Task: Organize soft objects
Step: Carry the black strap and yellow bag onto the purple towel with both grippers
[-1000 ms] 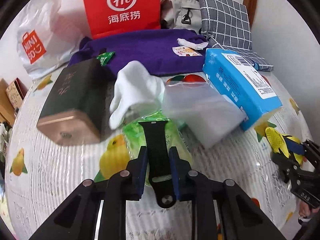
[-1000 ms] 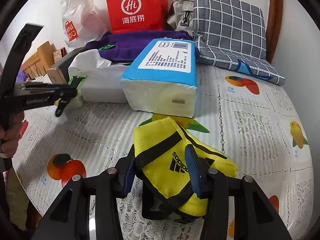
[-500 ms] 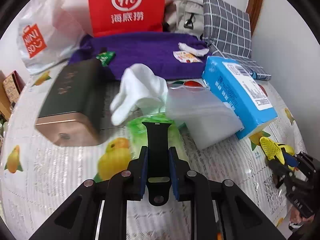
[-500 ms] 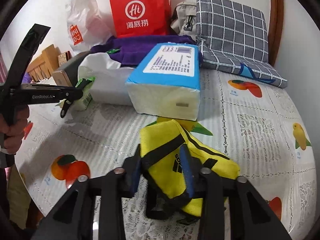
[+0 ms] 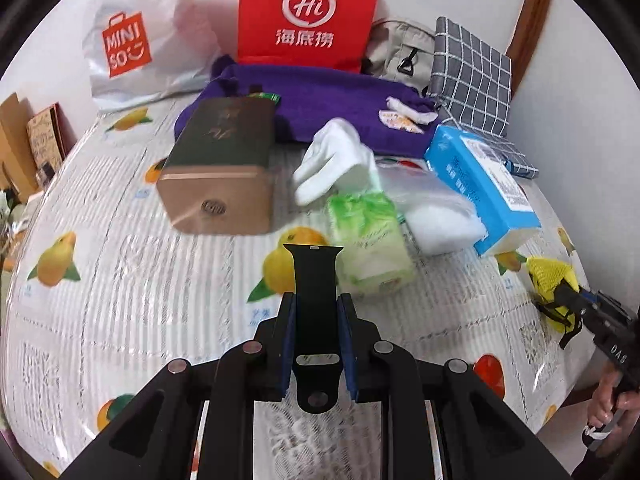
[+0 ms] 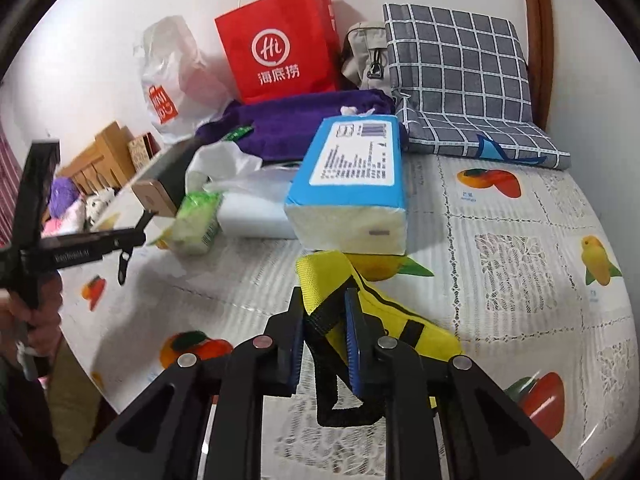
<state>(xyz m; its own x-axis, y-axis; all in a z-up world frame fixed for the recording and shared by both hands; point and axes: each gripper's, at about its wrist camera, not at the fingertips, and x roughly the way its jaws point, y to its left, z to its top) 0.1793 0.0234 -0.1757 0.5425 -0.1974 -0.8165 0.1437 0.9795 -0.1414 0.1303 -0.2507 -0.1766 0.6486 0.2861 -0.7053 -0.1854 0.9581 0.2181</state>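
My left gripper [image 5: 317, 304] is shut on a black watch strap [image 5: 316, 272], which sticks out forward above the fruit-print tablecloth [image 5: 120, 280], just left of a green tissue pack [image 5: 368, 236]. In the right wrist view the strap [image 6: 124, 264] dangles from that gripper [image 6: 132, 238]. The jaws of my right gripper [image 6: 325, 300] are closing, and its pads squeeze the front end of a yellow pouch [image 6: 420, 332] with black straps. The front end is raised and the rear rests on the table. At the right edge of the left wrist view is the same pouch [image 5: 548, 272].
A blue tissue pack [image 6: 352, 184], a clear bag of white pads [image 5: 436, 216], a white glove [image 5: 332, 156] and a green-and-copper box [image 5: 220, 168] crowd mid-table. Behind lie a purple towel [image 5: 320, 96], a red paper bag [image 5: 308, 12], a white plastic bag [image 5: 132, 40] and a grey checked cushion [image 6: 460, 80].
My left gripper carried the strap back and to the left, off the green tissue pack. The right jaws narrowed onto the yellow pouch and raised its front end.
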